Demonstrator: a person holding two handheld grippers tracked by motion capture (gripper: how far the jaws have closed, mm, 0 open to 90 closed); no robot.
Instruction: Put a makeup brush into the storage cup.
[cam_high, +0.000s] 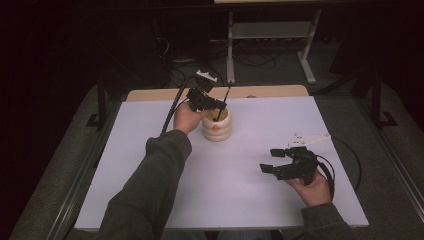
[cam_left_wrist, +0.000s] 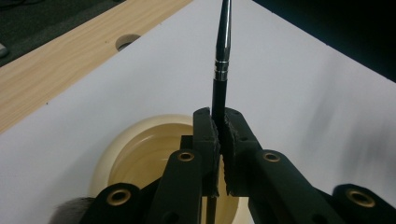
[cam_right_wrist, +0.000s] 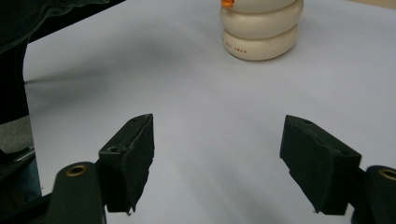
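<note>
A: Pen (cam_left_wrist: 221, 70) — where is it, and why is it held upright like that?

B: Directly over the mouth of the cream ribbed holder (cam_high: 217, 126), its lower end inside the opening. Upright, I'd judge, so it clears the rim on its way in or out. The left gripper (cam_left_wrist: 218, 123) has its jaws clamped on the black barrel.

A: And the right gripper (cam_right_wrist: 219, 158)?

B: Well apart from the holder, near the person's edge of the white tabletop (cam_high: 280, 115), jaws spread wide, holding and touching nothing.

On the counter (cam_high: 260, 200) stand one cream ribbed holder (cam_high: 217, 129) and one black pen (cam_left_wrist: 221, 74), with two hand-held grippers, left (cam_high: 221, 104) and right (cam_high: 270, 160).
</note>
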